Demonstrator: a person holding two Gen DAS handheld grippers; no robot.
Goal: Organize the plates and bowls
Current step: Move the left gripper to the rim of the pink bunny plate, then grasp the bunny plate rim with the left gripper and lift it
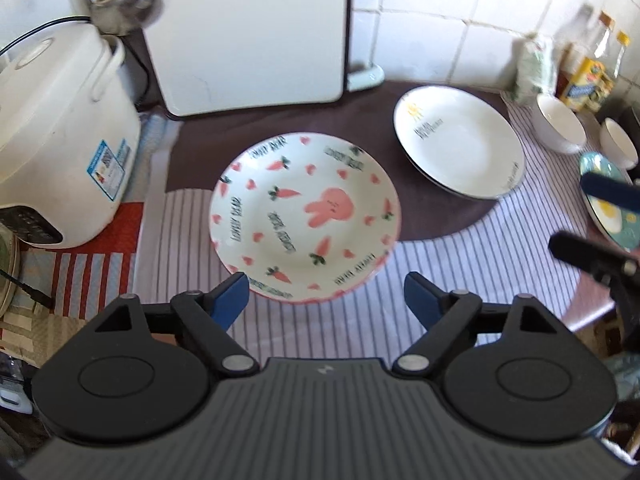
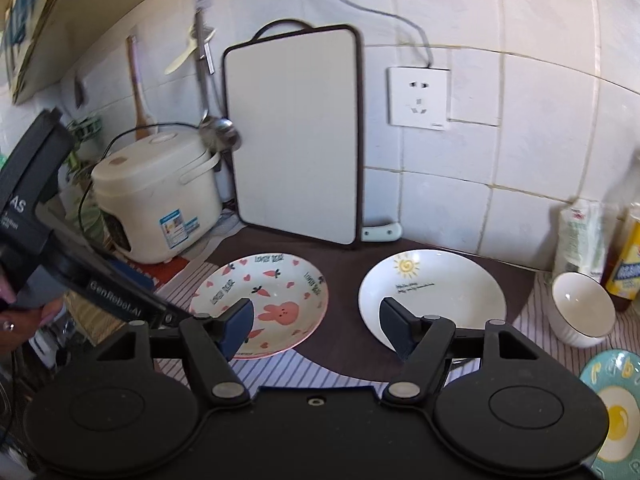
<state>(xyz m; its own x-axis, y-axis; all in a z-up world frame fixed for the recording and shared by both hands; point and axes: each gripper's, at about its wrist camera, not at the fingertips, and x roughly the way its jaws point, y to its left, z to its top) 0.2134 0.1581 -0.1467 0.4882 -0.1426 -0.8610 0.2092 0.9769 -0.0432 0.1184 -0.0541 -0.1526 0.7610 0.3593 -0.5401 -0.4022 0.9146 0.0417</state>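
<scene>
Counter under striped cloth, brown mat at far side. Rabbit-and-carrot plate flat at centre, straddling mat and cloth. White sun plate just right of it, apart. Two white bowls farther right; teal egg plate near right edge. Rice cooker far left, cutting board upright against tiled wall. Left gripper spread wide, nothing between pads, hovering at near rim of rabbit plate. Right gripper also spread, empty, over gap between the two plates.
</scene>
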